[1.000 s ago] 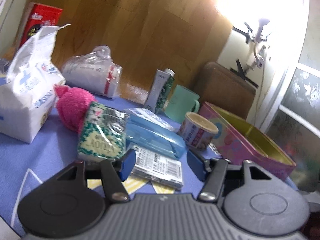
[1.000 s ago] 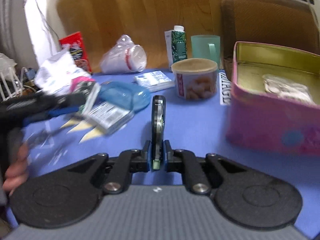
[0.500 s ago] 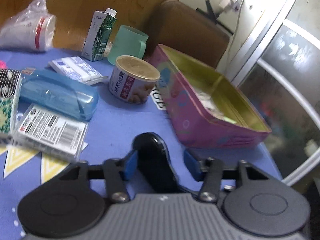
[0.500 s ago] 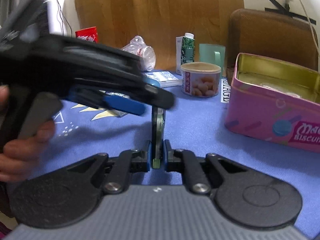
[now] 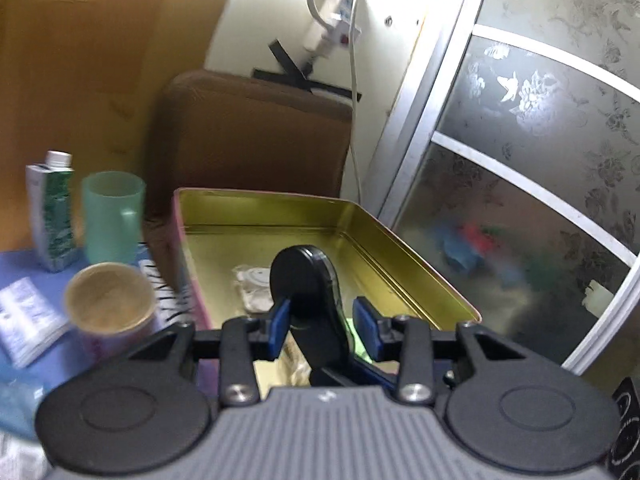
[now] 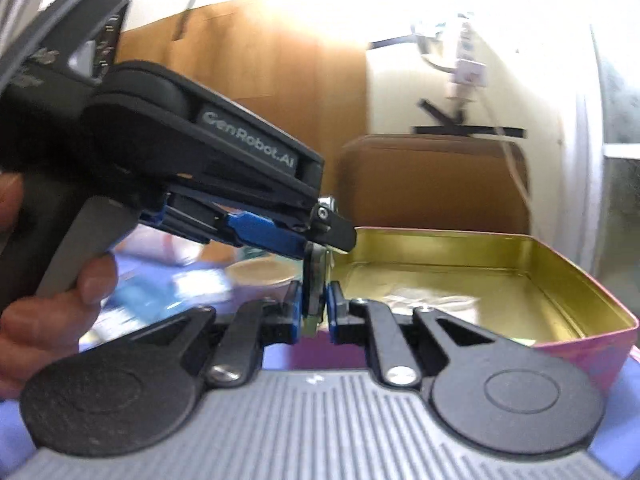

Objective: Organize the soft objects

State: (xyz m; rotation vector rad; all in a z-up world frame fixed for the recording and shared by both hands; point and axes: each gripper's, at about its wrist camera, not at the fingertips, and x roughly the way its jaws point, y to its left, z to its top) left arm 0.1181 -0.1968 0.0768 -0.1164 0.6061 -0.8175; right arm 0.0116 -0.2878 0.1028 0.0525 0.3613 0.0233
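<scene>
A black flat oval pad (image 5: 304, 280) stands upright between the blue pads of my left gripper (image 5: 322, 320), which is shut across its width. In the right wrist view the same pad (image 6: 316, 276) shows edge-on, thin and dark, with my right gripper (image 6: 314, 312) shut on its lower part. My left gripper (image 6: 336, 236) reaches in from the left, its tips at the pad's top. Both grippers hover at the near end of an open pink tin (image 5: 420, 264) with a gold inside. A whitish packet (image 5: 256, 284) lies on the tin's floor (image 6: 560, 264).
Left of the tin on the blue cloth stand a round tub with a tan lid (image 5: 108, 300), a green mug (image 5: 112, 216) and a small carton (image 5: 50, 212). A brown chair back (image 5: 252, 140) rises behind the tin. A frosted glass door (image 5: 540, 160) is at the right. A hand (image 6: 60, 292) grips the left gripper's handle.
My left gripper swung right from the pile of packets to the tin and shut on the black pad. My right gripper rose and came closer to the tin with the pad.
</scene>
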